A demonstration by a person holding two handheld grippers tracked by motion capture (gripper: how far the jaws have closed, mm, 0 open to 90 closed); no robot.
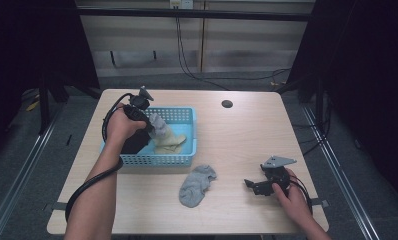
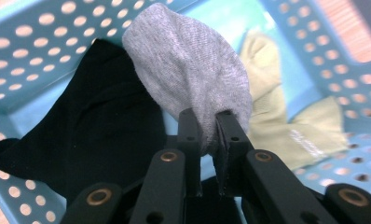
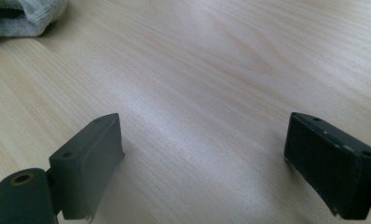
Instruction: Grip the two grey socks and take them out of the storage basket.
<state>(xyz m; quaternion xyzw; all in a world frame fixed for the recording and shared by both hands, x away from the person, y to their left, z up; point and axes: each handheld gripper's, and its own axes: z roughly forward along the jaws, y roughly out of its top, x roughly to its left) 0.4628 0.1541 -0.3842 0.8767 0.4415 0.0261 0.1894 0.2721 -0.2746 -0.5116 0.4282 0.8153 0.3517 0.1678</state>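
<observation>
**Apparently a matching job: the second grey sock comes out of the basket**

Clearly the left gripper has its jaws pinched tight on a grey sock, a fold of the fabric squeezed between the pads while the rest of it bulges out beyond the tips. In the high view that gripper hangs over the blue perforated basket, and the sock droops from it above the basket's floor. Gripping a small bunch of cloth rather than the whole sock makes sense: soft fabric gives no firm edge, so a narrow pinch holds it best and lets it hang free of the others. Below it in the basket lie a black sock at the left and a pale yellow sock at the right, both loose on the bottom and apart from the jaws.

Further right, on the bare wooden table just in front of the basket, lies another grey sock, probably the mate, laid out where a pair can be made.

At the far right the right gripper rests low on the table, jaws spread wide and empty, pointing toward that sock; its own view catches the sock's edge at the corner. It looks parked, ready to help.
</observation>
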